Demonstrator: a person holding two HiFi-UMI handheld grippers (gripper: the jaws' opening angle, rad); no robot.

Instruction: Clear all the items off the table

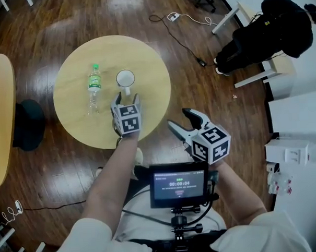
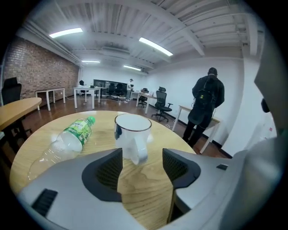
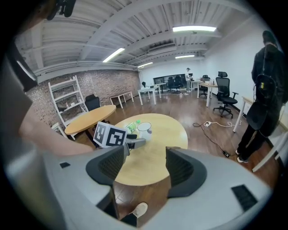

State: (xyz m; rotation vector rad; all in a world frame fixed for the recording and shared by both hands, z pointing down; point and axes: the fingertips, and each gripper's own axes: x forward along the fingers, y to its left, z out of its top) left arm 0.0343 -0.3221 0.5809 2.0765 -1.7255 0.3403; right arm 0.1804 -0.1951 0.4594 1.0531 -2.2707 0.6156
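A white mug (image 1: 125,80) with a dark rim stands upright near the middle of the round wooden table (image 1: 79,126). An empty clear bottle (image 1: 94,88) with a green label and cap lies on its side just left of the mug. My left gripper (image 1: 125,100) hovers over the table just in front of the mug, jaws open, nothing between them; in the left gripper view the mug (image 2: 132,137) stands just beyond the fingertips with its handle toward me, the bottle (image 2: 67,139) to its left. My right gripper (image 1: 180,122) is off the table's right edge, open and empty.
A second wooden table (image 1: 0,119) stands at the far left with a dark stool (image 1: 27,123) beside it. A person in black (image 1: 269,32) stands by a white desk at the upper right. Cables (image 1: 182,28) run over the wood floor. A monitor (image 1: 179,185) hangs at my chest.
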